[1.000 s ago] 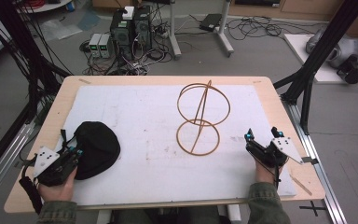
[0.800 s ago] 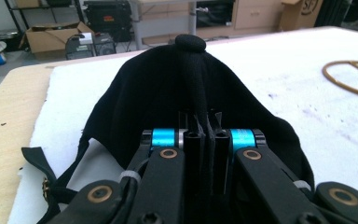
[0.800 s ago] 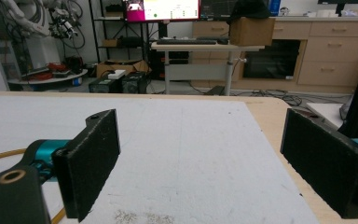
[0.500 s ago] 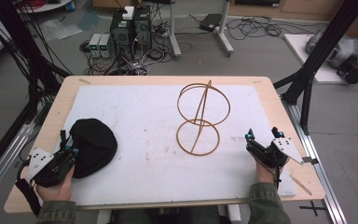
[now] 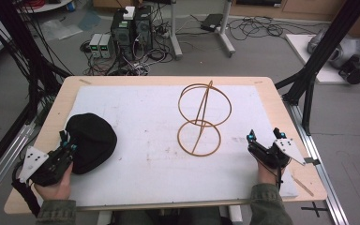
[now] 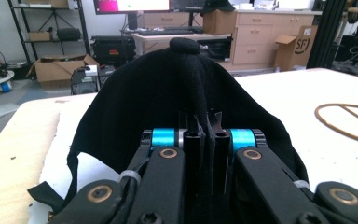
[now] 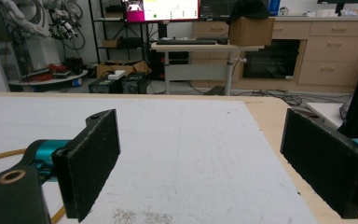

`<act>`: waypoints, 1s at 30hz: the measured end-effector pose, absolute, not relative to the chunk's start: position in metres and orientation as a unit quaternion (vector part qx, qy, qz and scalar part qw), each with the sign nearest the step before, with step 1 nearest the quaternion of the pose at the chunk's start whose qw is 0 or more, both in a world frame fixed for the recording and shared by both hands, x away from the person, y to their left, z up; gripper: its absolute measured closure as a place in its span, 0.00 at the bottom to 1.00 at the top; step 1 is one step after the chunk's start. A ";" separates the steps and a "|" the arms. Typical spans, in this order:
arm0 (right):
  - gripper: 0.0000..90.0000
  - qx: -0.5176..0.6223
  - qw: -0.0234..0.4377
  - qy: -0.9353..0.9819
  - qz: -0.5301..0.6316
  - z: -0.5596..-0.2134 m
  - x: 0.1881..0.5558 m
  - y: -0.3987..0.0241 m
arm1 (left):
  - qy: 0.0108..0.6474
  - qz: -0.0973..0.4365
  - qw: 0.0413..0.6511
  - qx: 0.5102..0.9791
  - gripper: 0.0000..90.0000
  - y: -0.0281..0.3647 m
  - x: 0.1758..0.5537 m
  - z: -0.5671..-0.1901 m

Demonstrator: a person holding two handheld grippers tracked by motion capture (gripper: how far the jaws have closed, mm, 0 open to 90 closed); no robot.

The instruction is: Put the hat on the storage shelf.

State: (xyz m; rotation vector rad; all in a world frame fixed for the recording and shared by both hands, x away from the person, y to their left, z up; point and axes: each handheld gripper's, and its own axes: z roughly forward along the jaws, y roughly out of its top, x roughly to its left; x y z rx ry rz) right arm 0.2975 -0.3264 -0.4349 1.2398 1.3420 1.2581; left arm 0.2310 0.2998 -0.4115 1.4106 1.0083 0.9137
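Note:
A black cap (image 5: 91,140) lies on the white mat (image 5: 140,103) at the near left. My left gripper (image 5: 68,146) is at its near edge, shut on the cap's fabric. In the left gripper view the jaws stand close together with a fold of the cap (image 6: 168,79) pinched at the left gripper (image 6: 204,126). A golden wire stand of two rings (image 5: 201,117) stands upright mid-table. My right gripper (image 5: 263,136) rests open on the mat near the right edge, well to the right of the stand. The right gripper (image 7: 205,154) holds nothing between its wide-set pads.
The wooden table edge (image 5: 283,112) runs just right of my right gripper. Part of the ring stand's base (image 6: 345,119) shows to the right of the cap. Cables, computers and a black frame post stand on the floor beyond the table.
My left gripper has shifted slightly to the near left, and the cap has moved a little with it. The right gripper and the ring stand have stayed put.

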 end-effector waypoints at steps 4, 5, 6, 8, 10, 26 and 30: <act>0.12 0.501 0.446 0.541 0.508 -0.435 0.297 -0.327 | 0.417 0.394 0.568 0.591 0.97 0.297 0.232 -0.404; 0.12 0.499 0.447 0.542 0.507 -0.435 0.297 -0.327 | 0.413 0.395 0.572 0.589 0.97 0.296 0.232 -0.401; 0.12 0.499 0.447 0.543 0.507 -0.435 0.297 -0.327 | 0.410 0.395 0.572 0.590 0.97 0.296 0.232 -0.400; 0.12 0.500 0.445 0.542 0.508 -0.435 0.297 -0.327 | 0.406 0.394 0.578 0.588 0.97 0.294 0.233 -0.397; 0.12 0.500 0.445 0.543 0.508 -0.435 0.297 -0.327 | 0.402 0.392 0.581 0.589 0.97 0.292 0.234 -0.395; 0.13 0.498 0.446 0.543 0.508 -0.435 0.297 -0.330 | 0.356 0.383 0.613 0.592 0.97 0.278 0.248 -0.375; 0.13 0.497 0.447 0.543 0.509 -0.435 0.297 -0.331 | 0.343 0.376 0.628 0.588 0.97 0.274 0.253 -0.369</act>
